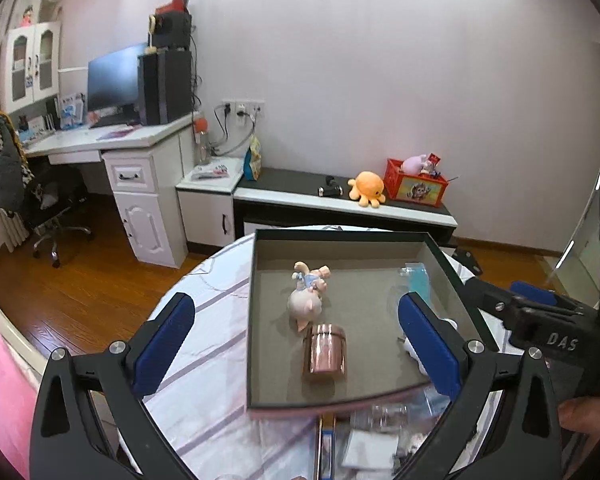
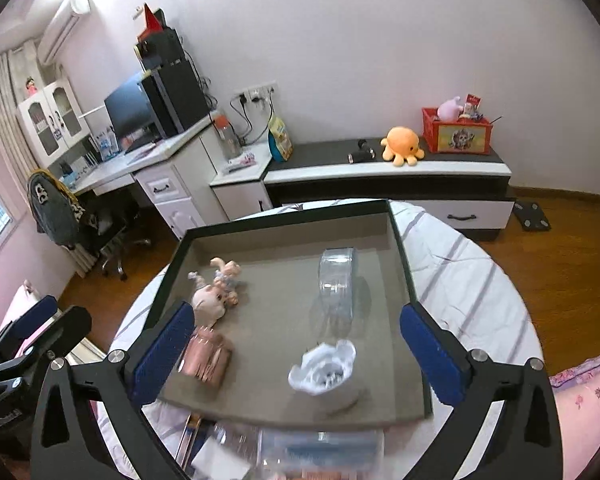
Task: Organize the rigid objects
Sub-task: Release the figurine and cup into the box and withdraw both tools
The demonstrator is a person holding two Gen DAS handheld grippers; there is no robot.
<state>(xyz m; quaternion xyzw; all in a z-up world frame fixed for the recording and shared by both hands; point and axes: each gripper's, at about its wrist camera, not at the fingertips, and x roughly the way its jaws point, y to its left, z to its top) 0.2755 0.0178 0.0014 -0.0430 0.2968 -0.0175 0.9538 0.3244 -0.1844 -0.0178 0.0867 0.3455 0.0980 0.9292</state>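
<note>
both the left gripper (image 1: 296,340) and the right gripper (image 2: 296,344) hang spread wide and empty above the tray (image 2: 284,216) on the bench (image 2: 460,264). in the tray lie a pig doll (image 1: 308,296), a copper jar (image 1: 325,354), a clear container (image 2: 336,284) and a white piece (image 2: 324,368).

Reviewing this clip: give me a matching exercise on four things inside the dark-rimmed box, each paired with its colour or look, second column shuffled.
Things:
1. pig figurine
2. metal canister
3. clear plastic roll
4. ruffled holder

Looks:
A. shiny rose-copper
B. white
C. see-through, bluish
D. pale pink with blue clothing

Pairs: 1-D, 2-A, 3-C, 4-B
</note>
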